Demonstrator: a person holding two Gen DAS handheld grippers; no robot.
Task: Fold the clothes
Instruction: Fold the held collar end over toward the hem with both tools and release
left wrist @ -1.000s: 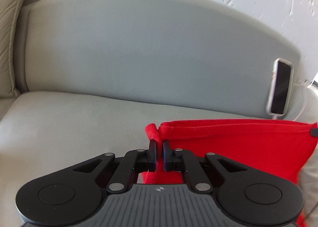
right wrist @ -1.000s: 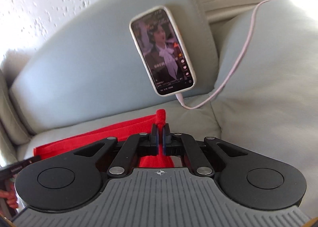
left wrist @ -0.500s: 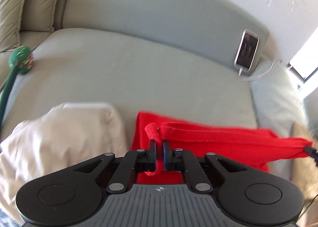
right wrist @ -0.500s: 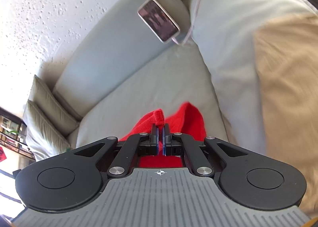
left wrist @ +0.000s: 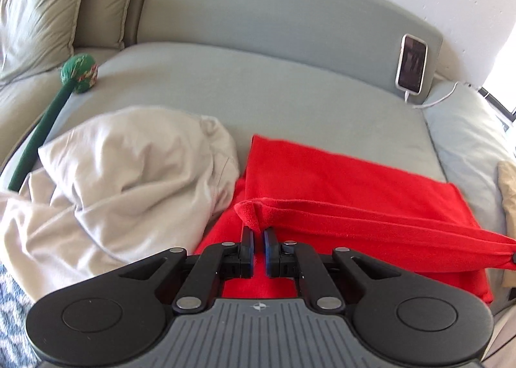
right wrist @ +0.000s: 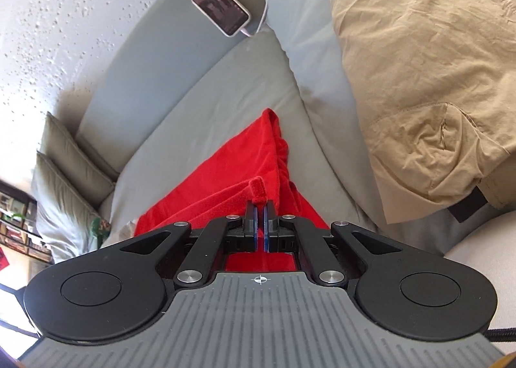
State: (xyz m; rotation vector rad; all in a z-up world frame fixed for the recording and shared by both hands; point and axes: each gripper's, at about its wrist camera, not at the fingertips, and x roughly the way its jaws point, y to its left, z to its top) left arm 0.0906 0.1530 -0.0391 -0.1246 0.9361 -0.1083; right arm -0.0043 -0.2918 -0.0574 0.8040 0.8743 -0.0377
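A red garment (left wrist: 338, 181) lies on the grey sofa seat (left wrist: 225, 94), its near edge lifted and stretched between both grippers. My left gripper (left wrist: 259, 232) is shut on the left corner of that edge. My right gripper (right wrist: 260, 208) is shut on the other corner of the red garment (right wrist: 238, 174); its tip shows at the far right of the left wrist view. The rest of the cloth lies flat below the raised edge.
A crumpled white garment (left wrist: 122, 174) lies left of the red one. A tan garment (right wrist: 419, 78) rests on the right cushion. A phone (left wrist: 412, 63) on a white cable leans against the backrest. A green stick toy (left wrist: 64, 87) and beige pillows (left wrist: 38, 7) sit at the left.
Both grippers have pulled back from the backrest toward the sofa's front, carrying the red garment's edge over the part that lies flat. The phone now looks farther away; the white and tan garments came into view.
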